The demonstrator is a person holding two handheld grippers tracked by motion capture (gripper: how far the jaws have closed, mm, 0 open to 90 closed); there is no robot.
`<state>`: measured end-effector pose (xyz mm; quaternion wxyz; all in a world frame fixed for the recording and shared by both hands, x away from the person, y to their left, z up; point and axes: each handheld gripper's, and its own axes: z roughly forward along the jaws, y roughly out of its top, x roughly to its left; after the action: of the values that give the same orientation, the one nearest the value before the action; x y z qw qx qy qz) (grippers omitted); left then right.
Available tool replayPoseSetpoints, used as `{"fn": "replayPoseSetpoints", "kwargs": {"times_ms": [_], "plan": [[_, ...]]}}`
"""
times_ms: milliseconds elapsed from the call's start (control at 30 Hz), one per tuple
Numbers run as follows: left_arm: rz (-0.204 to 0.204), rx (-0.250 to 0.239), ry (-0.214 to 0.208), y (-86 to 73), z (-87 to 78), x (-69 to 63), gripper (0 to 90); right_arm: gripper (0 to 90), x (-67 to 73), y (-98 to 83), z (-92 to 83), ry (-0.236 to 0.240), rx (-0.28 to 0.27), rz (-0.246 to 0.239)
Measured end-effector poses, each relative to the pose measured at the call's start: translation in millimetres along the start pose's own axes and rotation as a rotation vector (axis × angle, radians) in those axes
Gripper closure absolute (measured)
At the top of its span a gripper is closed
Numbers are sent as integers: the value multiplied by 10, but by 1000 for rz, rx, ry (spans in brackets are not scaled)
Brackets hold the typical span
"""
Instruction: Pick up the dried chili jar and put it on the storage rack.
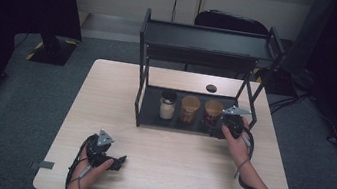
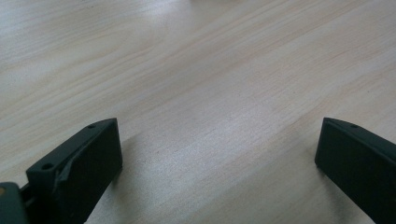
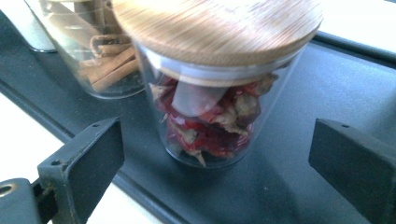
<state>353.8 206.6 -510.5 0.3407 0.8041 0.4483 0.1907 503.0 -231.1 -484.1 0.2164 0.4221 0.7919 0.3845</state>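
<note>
Three glass jars stand in a row on the lower shelf of a black rack (image 1: 147,111). The right jar (image 1: 213,112) has a wooden lid and red dried pieces; in the right gripper view this jar (image 3: 210,102) stands between my jaws, which are wide apart and clear of the glass. My right gripper (image 1: 224,129) (image 3: 217,158) is open at the shelf's front right. The middle jar (image 1: 189,109) (image 3: 93,51) holds cinnamon sticks. The left jar (image 1: 167,105) has a dark lid and pale contents. My left gripper (image 1: 118,160) (image 2: 219,154) rests open on the bare wood near the front left.
The rack's upper shelf (image 1: 209,42) overhangs the jars. A small black disc (image 1: 211,88) lies on the wooden table (image 1: 166,165) behind the rack. A dark chair (image 1: 230,22) stands beyond the table. Cables trail from both grippers.
</note>
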Motion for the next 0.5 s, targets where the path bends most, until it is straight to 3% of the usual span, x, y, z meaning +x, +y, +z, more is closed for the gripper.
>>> {"fn": "replayPoseSetpoints", "kwargs": {"times_ms": [500], "plan": [[-1, 0, 0, 0, 0, 0, 0, 29, 72, -55, -120, 35, 0, -7]]}}
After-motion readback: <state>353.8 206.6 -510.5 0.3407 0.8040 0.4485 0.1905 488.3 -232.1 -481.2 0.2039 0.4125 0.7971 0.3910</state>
